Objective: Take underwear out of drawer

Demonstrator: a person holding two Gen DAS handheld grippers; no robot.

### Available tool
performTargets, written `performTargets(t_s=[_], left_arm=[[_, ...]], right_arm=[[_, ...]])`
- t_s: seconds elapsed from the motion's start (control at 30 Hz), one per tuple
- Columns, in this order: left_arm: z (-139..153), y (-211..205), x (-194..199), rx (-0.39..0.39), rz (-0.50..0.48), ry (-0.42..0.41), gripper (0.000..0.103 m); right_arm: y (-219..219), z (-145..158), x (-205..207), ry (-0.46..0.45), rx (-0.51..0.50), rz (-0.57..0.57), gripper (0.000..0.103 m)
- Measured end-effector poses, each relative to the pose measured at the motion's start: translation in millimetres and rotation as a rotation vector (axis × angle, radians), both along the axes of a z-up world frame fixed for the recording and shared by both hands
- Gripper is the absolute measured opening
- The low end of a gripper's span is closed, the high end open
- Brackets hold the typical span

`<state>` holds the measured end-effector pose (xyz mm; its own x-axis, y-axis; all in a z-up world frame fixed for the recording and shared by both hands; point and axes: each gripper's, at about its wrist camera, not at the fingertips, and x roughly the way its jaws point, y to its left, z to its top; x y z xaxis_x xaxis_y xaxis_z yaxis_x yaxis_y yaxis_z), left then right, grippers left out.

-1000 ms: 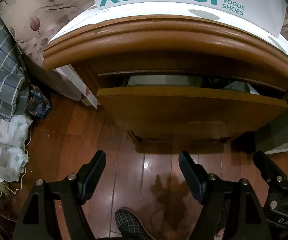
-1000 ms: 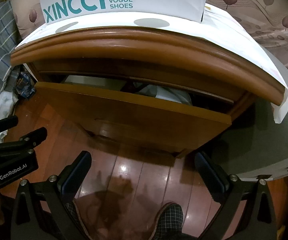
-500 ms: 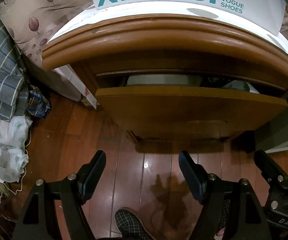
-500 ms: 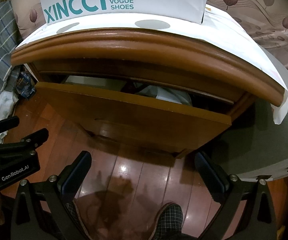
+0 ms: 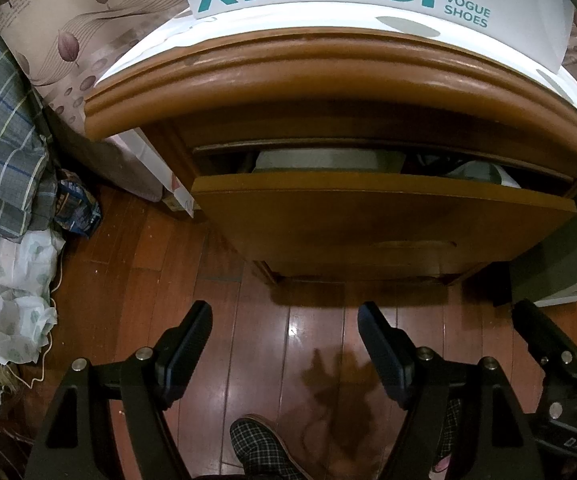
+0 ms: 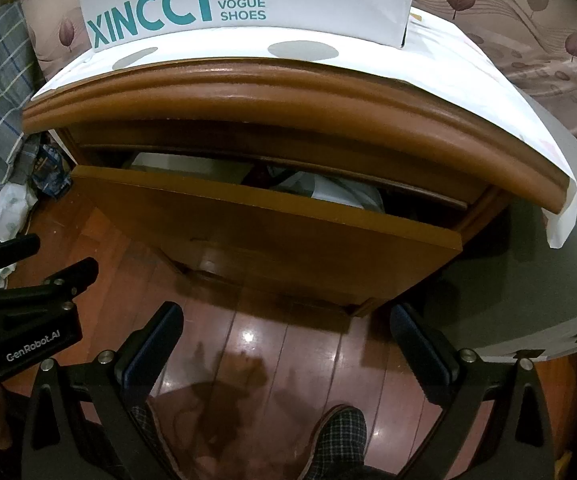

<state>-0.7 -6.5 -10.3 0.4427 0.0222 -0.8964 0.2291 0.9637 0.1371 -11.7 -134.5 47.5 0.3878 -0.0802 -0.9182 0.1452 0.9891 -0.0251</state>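
A brown wooden nightstand has its top drawer (image 5: 380,216) pulled partly out; it also shows in the right wrist view (image 6: 280,236). Pale folded cloth (image 5: 320,160) and a light garment (image 6: 340,194) show in the gap above the drawer front; I cannot tell which is underwear. My left gripper (image 5: 284,324) is open and empty, held low over the floor in front of the drawer. My right gripper (image 6: 286,326) is open and empty, at the same height beside it.
A white XINCCI shoe box (image 6: 240,0) stands on the nightstand top. A checked cloth pile (image 5: 0,140) and white bags (image 5: 8,284) lie left on the wooden floor (image 5: 160,280). A grey mattress edge (image 6: 528,280) is at the right. My slippered feet (image 5: 264,452) are below.
Both grippers have drifted very slightly toward the nightstand; the drawer and its contents have not moved.
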Motion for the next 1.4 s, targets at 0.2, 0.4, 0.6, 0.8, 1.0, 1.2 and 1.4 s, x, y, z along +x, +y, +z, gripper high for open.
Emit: performTargets(t_s=[0.2, 0.4, 0.6, 0.8, 1.0, 1.2, 1.4], left_arm=[[-1, 3, 2, -0.018, 0.015, 0.008, 0.077], [3, 9, 6, -0.082, 0.045, 0.022, 0.077], [7, 21, 11, -0.236, 0.095, 0.09, 0.077], [2, 38, 19, -0.454, 0.246, 0.17, 0.077], [-7, 47, 28, -0.67, 0.442, 0.208, 0.077], [-21, 54, 43, -0.827, 0.584, 0.216, 0.077], [-29, 65, 52, -0.868, 0.586, 0.139, 0.077]], right_arm=[[-5, 5, -2, -0.014, 0.006, -0.012, 0.102], [-5, 23, -7, -0.089, -0.048, -0.035, 0.102], [-2, 57, -14, -0.232, -0.105, -0.033, 0.102], [-11, 70, -15, -0.268, -0.14, -0.046, 0.102], [-39, 64, -16, -0.226, -0.068, -0.116, 0.102], [-50, 63, -18, -0.218, -0.045, -0.154, 0.102], [-46, 62, -16, -0.212, -0.042, -0.135, 0.102]])
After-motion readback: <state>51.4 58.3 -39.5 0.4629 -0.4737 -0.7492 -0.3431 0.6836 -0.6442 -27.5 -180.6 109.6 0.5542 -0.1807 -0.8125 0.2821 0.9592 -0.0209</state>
